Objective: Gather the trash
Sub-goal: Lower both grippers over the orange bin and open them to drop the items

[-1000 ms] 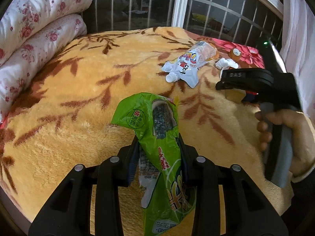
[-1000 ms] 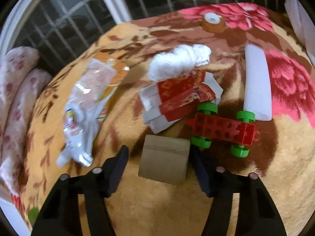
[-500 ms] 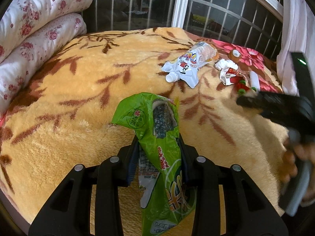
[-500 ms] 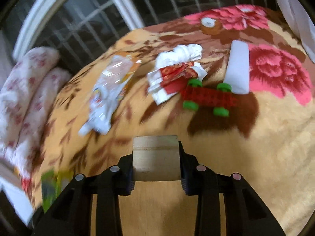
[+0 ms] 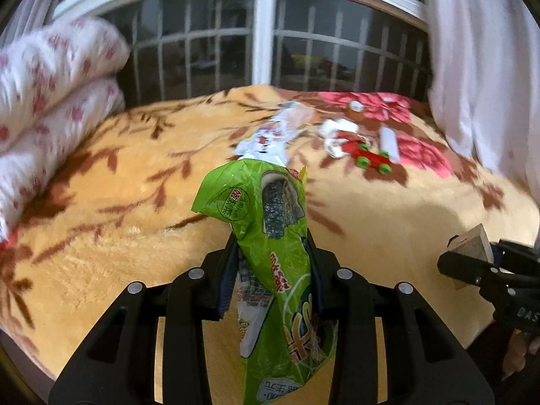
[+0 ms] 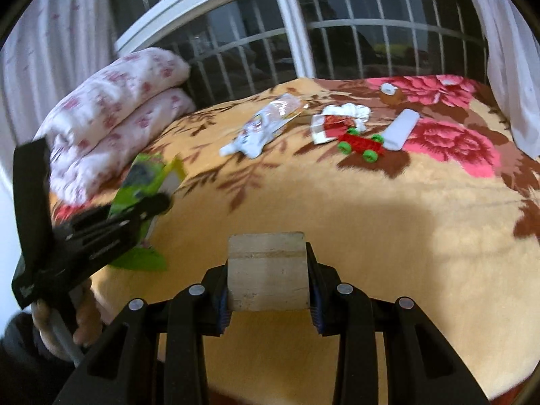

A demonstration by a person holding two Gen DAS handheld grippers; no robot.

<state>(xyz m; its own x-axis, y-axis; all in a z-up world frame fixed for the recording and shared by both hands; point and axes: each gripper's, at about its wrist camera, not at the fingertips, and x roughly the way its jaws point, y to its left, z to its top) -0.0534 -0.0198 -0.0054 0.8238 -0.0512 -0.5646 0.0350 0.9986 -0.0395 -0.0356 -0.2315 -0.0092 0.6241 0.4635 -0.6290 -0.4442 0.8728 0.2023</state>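
1. On the floral blanket (image 6: 354, 222), the cardboard piece (image 6: 268, 271) no longer lies beside the toy car: a second ago the right gripper (image 6: 268, 281) had its jaws spread around it on the bed, and now they are clamped on its two sides and it is lifted near the bed's front edge.
2. Both tools are therefore loaded: the left gripper (image 5: 271, 270) stays closed on the green seaweed snack wrapper (image 5: 270, 246), which stands up between its fingers.
3. That likely means the next step is carrying both pieces to a bin, though no bin shows in either view.
4. Left behind at the far side are a clear-and-white plastic wrapper (image 6: 261, 130), a crumpled tissue with red-and-white packaging (image 6: 335, 119), a red toy car with green wheels (image 6: 361, 143), a white oblong item (image 6: 401, 128) and a small brown roll (image 6: 389, 92).
5. Hard to make out: the white oblong's identity, the wrapper's lower end cut off by the frame, and the blurred pink quilts (image 6: 111, 114).
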